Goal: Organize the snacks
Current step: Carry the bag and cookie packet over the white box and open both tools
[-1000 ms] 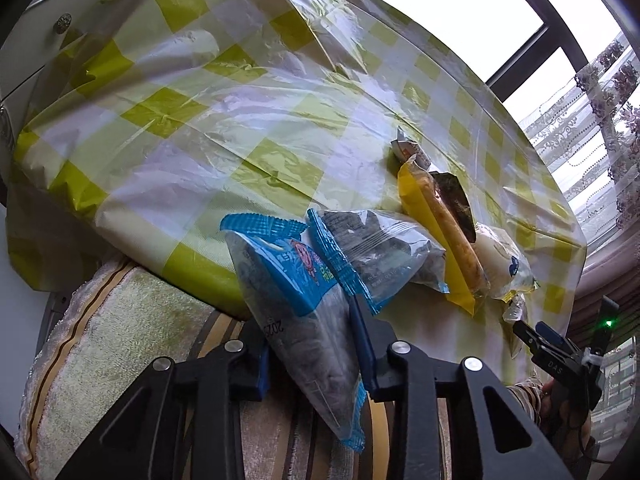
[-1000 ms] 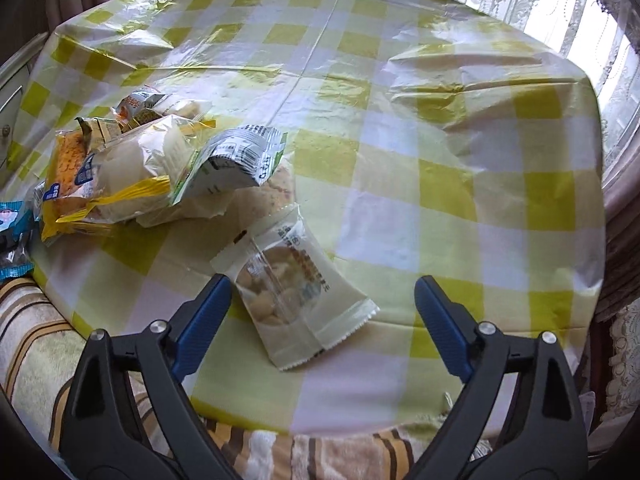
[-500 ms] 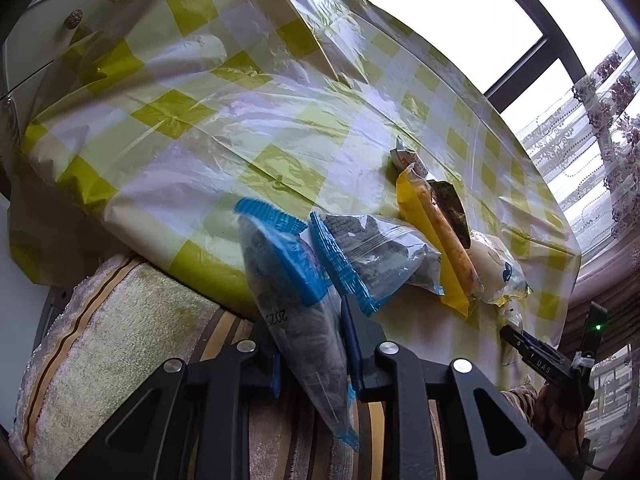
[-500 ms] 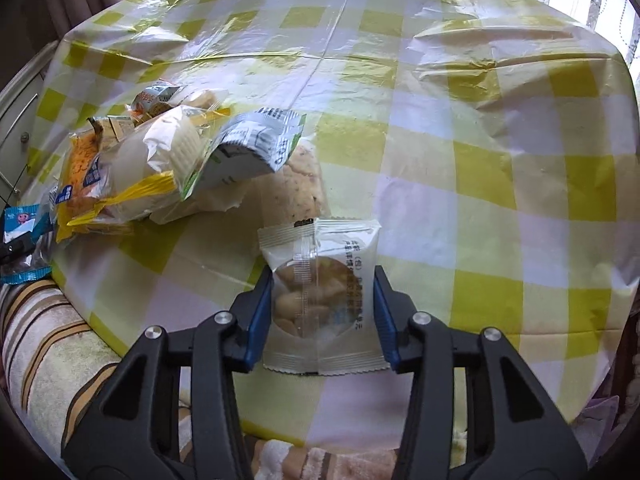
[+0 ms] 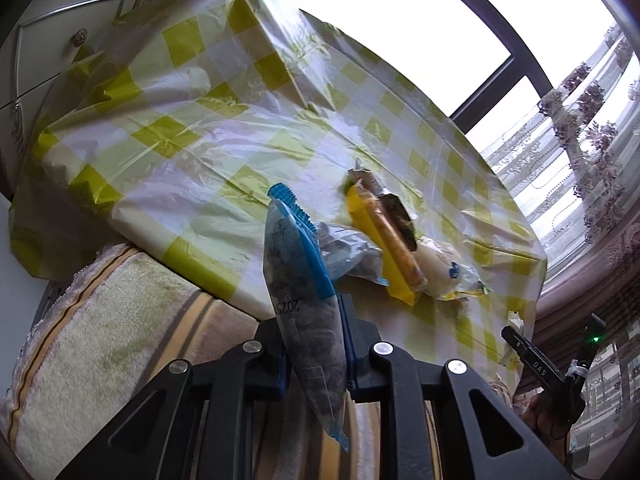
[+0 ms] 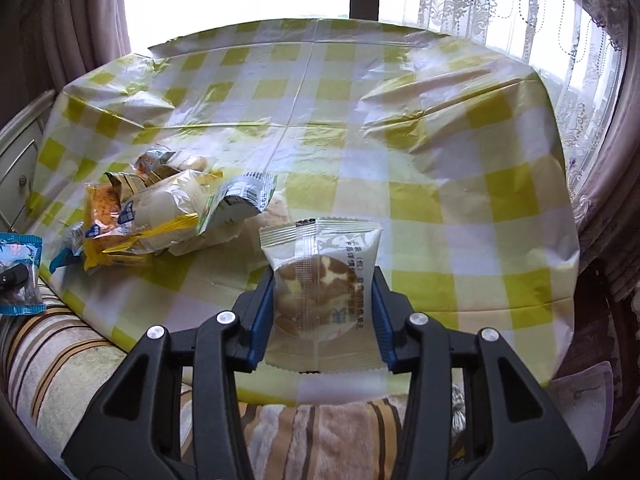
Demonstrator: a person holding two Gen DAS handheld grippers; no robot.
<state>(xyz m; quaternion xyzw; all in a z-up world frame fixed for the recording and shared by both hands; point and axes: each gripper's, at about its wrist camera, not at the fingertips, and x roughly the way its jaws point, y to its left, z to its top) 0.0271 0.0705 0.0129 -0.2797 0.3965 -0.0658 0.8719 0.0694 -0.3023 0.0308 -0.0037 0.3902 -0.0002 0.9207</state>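
My left gripper [image 5: 314, 344] is shut on a blue-edged clear snack packet [image 5: 302, 292] with dark contents, held edge-on above the table's near edge. My right gripper [image 6: 323, 312] is shut on a white packet holding a round biscuit [image 6: 322, 292], lifted off the yellow-checked tablecloth [image 6: 420, 152]. A pile of snack packets [image 6: 160, 212] lies at the table's left part; it also shows in the left wrist view [image 5: 396, 248]. The blue packet and left gripper appear at the far left of the right wrist view [image 6: 18, 276].
A striped cushioned seat [image 6: 60, 360] runs along the table's near edge. A white cabinet [image 5: 60, 28] stands at the left. Window and lace curtains [image 6: 500, 8] lie behind the table. The right gripper [image 5: 548, 368] shows at the left view's lower right.
My right gripper closed on the biscuit packet and lifted it off the table. My left gripper turned the blue packet edge-on and raised it away from the pile.
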